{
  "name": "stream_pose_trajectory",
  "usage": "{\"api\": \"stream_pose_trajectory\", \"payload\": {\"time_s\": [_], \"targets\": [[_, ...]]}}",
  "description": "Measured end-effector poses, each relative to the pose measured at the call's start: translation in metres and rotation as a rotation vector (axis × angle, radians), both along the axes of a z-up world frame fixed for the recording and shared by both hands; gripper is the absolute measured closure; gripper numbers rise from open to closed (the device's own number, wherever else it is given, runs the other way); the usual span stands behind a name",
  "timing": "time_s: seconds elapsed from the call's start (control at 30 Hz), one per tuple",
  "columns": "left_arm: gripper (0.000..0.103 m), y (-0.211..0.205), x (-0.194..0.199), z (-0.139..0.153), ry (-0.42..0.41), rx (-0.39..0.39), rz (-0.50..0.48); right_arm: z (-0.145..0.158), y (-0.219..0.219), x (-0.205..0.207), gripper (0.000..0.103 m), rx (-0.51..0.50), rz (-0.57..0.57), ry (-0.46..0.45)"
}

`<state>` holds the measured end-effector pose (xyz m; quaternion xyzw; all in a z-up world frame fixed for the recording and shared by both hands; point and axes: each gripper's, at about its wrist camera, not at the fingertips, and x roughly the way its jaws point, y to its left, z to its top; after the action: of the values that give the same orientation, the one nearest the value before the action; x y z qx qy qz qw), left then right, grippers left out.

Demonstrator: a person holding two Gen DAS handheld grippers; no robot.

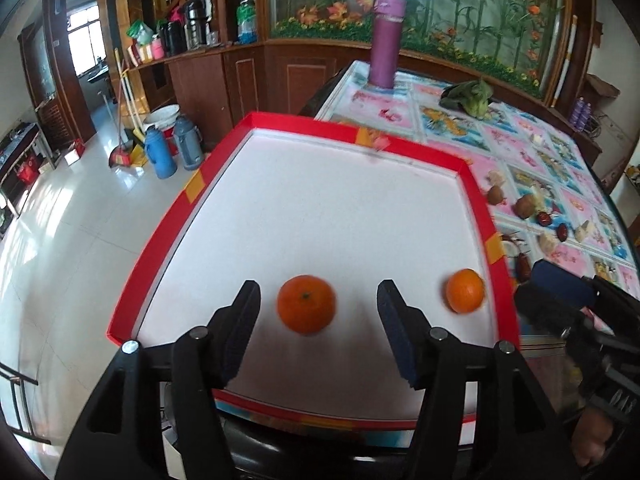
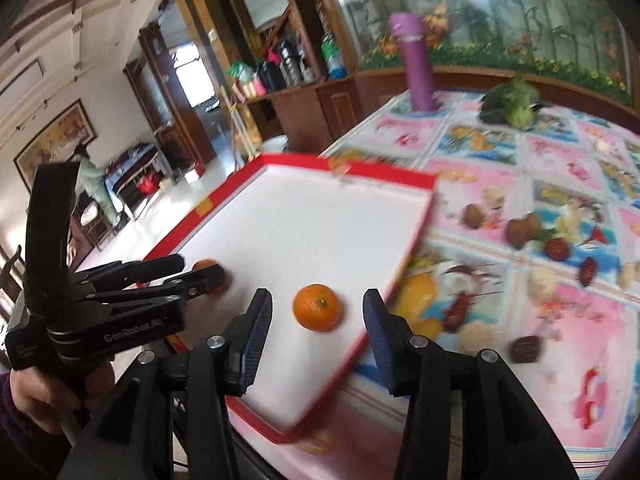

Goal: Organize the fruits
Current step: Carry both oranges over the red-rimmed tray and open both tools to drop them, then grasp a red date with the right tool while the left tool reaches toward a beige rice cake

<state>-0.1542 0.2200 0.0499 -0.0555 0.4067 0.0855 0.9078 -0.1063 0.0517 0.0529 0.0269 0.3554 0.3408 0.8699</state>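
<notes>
Left wrist view: left gripper (image 1: pixel 318 306) spread wide, nothing held; one mandarin (image 1: pixel 306 304) lying loose between the fingers on the white floor of the red-rimmed tray (image 1: pixel 478 200). Second mandarin (image 1: pixel 465 290) further right, close to the tray's right rim. Right gripper (image 1: pixel 560 288) just outside that rim, fingers blurred there.

Right wrist view: right gripper (image 2: pixel 318 316) likewise wide apart and empty, framing the second mandarin (image 2: pixel 318 307) without contact. Left gripper (image 2: pixel 200 270) seen side-on, gripped by a hand (image 2: pixel 36 396); body lettering reads "GenRobot.AI", slightly blurred. First mandarin (image 2: pixel 208 266) partly hidden behind its fingers.

Beyond the tray: patterned tablecloth (image 2: pixel 560 320) strewn with brown kiwis (image 2: pixel 522 230), dark red dates (image 2: pixel 558 249) and pale pieces; purple flask (image 1: pixel 385 40) and leafy greens (image 1: pixel 472 98) at far edge.
</notes>
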Motion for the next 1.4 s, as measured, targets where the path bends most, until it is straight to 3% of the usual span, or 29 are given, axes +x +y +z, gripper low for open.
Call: {"api": "stream_pose_trajectory", "payload": {"time_s": [0.13,0.37,0.57,0.77,0.9,1.0,1.2,1.4], "targets": [[0.036,-0.028,-0.004,0.01,-0.029,-0.009,-0.101,0.004,-0.055,-0.002,0.055,0.003,-0.091,-0.041],[0.036,-0.081,-0.004,0.011,-0.024,-0.015,-0.27,-0.017,-0.108,0.005,0.055,-0.055,-0.232,0.014],[0.036,-0.105,-0.007,0.007,0.001,-0.046,-0.346,-0.027,-0.093,0.01,0.056,-0.132,-0.205,0.038],[0.036,-0.117,-0.009,0.006,0.018,-0.074,-0.39,-0.034,-0.075,0.019,0.066,-0.219,-0.192,0.042],[0.036,-0.122,-0.008,0.005,0.027,-0.086,-0.403,-0.042,-0.07,0.029,0.069,-0.242,-0.183,0.092],[0.036,-0.124,-0.007,0.006,0.029,-0.084,-0.412,-0.041,-0.065,0.03,0.078,-0.292,-0.177,0.076],[0.036,-0.132,0.003,0.005,0.058,-0.11,-0.427,-0.039,-0.079,0.037,0.078,-0.257,-0.202,0.105],[0.037,-0.159,0.022,-0.001,0.114,-0.15,-0.461,-0.033,-0.131,0.056,0.078,-0.114,-0.278,0.14]]}}
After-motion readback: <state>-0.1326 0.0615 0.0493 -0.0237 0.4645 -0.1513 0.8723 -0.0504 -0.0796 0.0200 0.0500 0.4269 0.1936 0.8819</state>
